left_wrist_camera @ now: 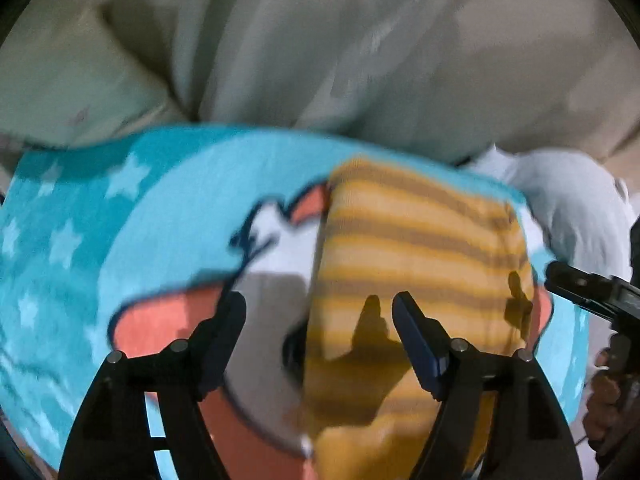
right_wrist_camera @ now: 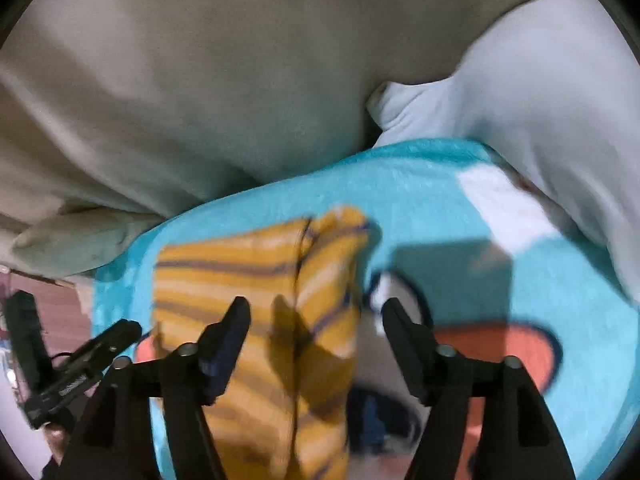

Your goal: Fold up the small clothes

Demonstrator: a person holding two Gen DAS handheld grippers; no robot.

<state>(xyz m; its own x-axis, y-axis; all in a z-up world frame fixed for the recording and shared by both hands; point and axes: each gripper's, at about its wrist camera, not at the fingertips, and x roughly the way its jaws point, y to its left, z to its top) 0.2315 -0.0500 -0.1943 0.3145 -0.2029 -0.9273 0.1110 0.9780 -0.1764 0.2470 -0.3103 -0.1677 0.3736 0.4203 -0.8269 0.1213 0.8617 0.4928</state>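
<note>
A small yellow garment with brown stripes (left_wrist_camera: 416, 248) lies folded on a turquoise cartoon blanket (left_wrist_camera: 168, 184). In the left wrist view my left gripper (left_wrist_camera: 320, 300) hovers over the garment's left edge, jaws open, nothing pinched between them. In the right wrist view the same striped garment (right_wrist_camera: 256, 272) lies under my right gripper (right_wrist_camera: 315, 305), which is also open and holds nothing. The right gripper's finger (left_wrist_camera: 580, 286) pokes in at the right edge of the left view. The left gripper's fingers (right_wrist_camera: 100, 340) show at the lower left of the right view.
Beige bedding (left_wrist_camera: 320, 40) rises behind the blanket (right_wrist_camera: 440, 184), and a pale white cloth or pillow (right_wrist_camera: 540, 100) lies at its far right corner. A beige cushion corner (right_wrist_camera: 68, 240) sits at the blanket's left. Both views are blurred.
</note>
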